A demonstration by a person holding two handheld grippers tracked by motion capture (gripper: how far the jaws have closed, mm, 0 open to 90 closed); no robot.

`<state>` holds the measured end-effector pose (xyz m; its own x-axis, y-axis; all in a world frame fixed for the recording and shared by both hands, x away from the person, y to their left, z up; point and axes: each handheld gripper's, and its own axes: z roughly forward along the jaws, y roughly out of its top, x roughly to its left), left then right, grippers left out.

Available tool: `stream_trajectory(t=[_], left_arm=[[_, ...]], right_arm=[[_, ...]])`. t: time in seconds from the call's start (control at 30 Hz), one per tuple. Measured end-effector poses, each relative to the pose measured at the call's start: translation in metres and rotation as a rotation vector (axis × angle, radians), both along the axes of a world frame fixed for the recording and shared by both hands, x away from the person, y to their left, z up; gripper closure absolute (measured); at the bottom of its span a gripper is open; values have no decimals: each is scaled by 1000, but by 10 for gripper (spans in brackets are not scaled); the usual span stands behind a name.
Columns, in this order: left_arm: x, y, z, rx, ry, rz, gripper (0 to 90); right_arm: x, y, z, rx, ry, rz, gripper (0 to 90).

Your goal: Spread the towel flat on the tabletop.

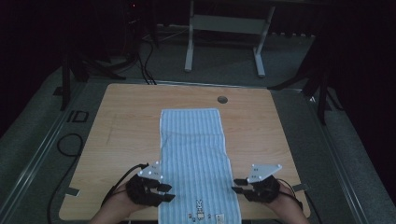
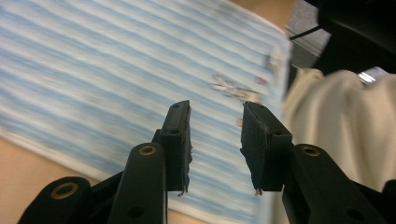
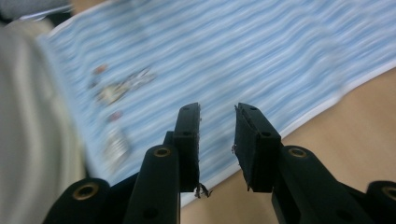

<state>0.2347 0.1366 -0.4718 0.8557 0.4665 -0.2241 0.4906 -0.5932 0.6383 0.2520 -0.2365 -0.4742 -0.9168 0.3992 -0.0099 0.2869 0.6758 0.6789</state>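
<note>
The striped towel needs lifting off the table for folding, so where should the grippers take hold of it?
The striped towel lies flat and lengthwise, so probably pinch its two near corners. The left gripper and right gripper, both open, already flank those long edges; each could slide in sideways along the table.

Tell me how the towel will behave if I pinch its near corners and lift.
The towel lies thin and flat on the table, so it is probably light and floppy; it should sag between the left gripper and right gripper. A one-sided push would likely bunch it.

Towel (image 1: 195,158) mid-table (image 1: 126,121); left tongs (image 1: 162,192), right tongs (image 1: 239,185) flank it.
</note>
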Motion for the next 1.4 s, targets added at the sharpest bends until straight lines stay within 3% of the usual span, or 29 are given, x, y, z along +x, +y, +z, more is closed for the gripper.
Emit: stream_trajectory(t=[0.1, 0.13, 0.2, 0.27, 0.4, 0.47, 0.5, 0.53, 0.57, 0.7, 0.77, 0.87, 0.93, 1.13, 1.23, 1.4], left_arm=[[30, 3, -11, 34, -14, 59, 625], [38, 3, -15, 51, -28, 87, 644], [54, 4, -21, 77, -39, 128, 695], [72, 5, -27, 101, -78, 189, 793], [101, 6, -33, 162, -134, 263, 880], [115, 5, -37, 181, -148, 273, 890], [115, 5, -37, 181, -148, 273, 890], [127, 4, -40, 188, -143, 290, 890], [133, 3, -41, 186, -149, 301, 889], [155, -1, -50, 188, -125, 310, 888], [164, -3, -55, 210, -118, 317, 887], [175, -5, -65, 223, -88, 318, 881], [180, -4, -68, 181, -67, 330, 881], [192, -7, -69, 162, -66, 349, 880], [198, -15, -68, 183, -78, 327, 880], [208, -26, -68, 177, -67, 321, 879]], right_arm=[[27, 5, 2, 15, -16, -32, 819], [39, 7, 3, 13, -22, -52, 891], [58, 13, 3, 4, -33, -72, 900], [76, 20, 3, -5, -44, -99, 900], [110, 35, -1, -22, -46, -141, 900], [126, 42, -7, -33, -46, -173, 900], [126, 42, -7, -33, -46, -173, 900], [135, 46, -10, -34, -35, -186, 900], [151, 52, -20, -49, -24, -216, 900], [181, 64, -41, -71, 14, -290, 900], [193, 70, -52, -90, 34, -308, 900], [205, 74, -64, -124, 52, -325, 897], [211, 72, -64, -103, 70, -340, 895], [222, 62, -63, -117, 64, -381, 879], [224, 56, -63, -117, 69, -398, 879], [226, 45, -63, -127, 63, -422, 878]])
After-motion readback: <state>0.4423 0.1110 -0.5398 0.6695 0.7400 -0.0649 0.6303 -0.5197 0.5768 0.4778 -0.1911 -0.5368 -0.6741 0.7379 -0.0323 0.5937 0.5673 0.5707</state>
